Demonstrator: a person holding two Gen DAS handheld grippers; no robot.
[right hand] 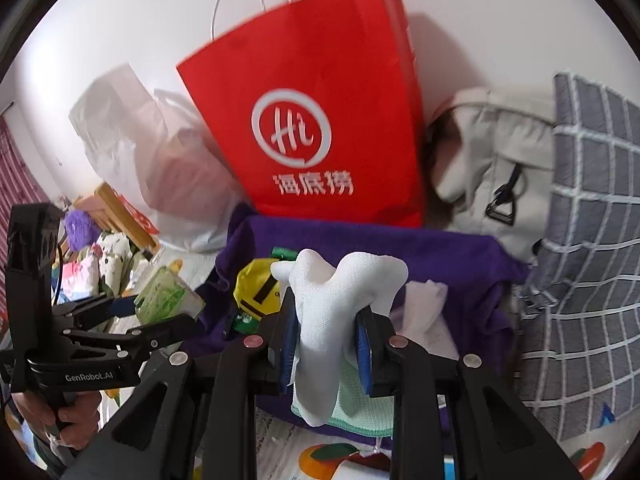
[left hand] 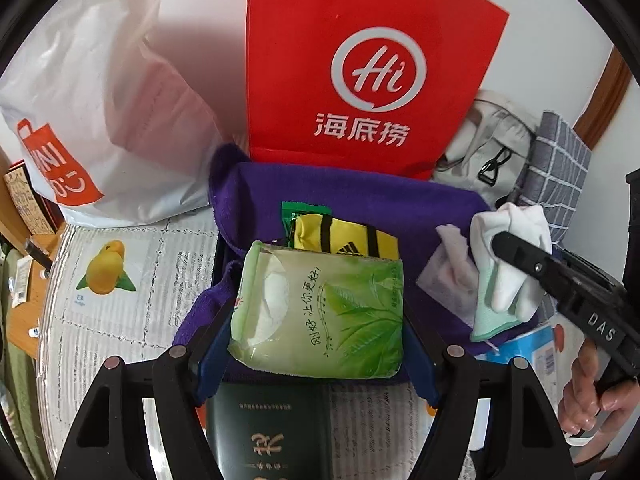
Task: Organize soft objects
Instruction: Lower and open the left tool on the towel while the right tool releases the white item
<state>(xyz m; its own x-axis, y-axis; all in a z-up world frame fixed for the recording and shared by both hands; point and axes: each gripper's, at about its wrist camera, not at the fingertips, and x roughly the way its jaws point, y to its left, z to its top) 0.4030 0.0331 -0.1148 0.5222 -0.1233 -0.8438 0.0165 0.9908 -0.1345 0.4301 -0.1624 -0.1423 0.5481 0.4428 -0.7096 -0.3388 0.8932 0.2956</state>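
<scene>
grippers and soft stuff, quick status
Left gripper shut on green tissue pack. Right gripper shut on white glove. Both over purple cloth. Nothing blocking.

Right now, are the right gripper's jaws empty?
No, in the right wrist view the right gripper is closed on a white glove held above the purple cloth.

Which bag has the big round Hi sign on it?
The red paper bag standing at the back. The white plastic bag beside it only has an orange patch, and the grey bag has no sign.
</scene>
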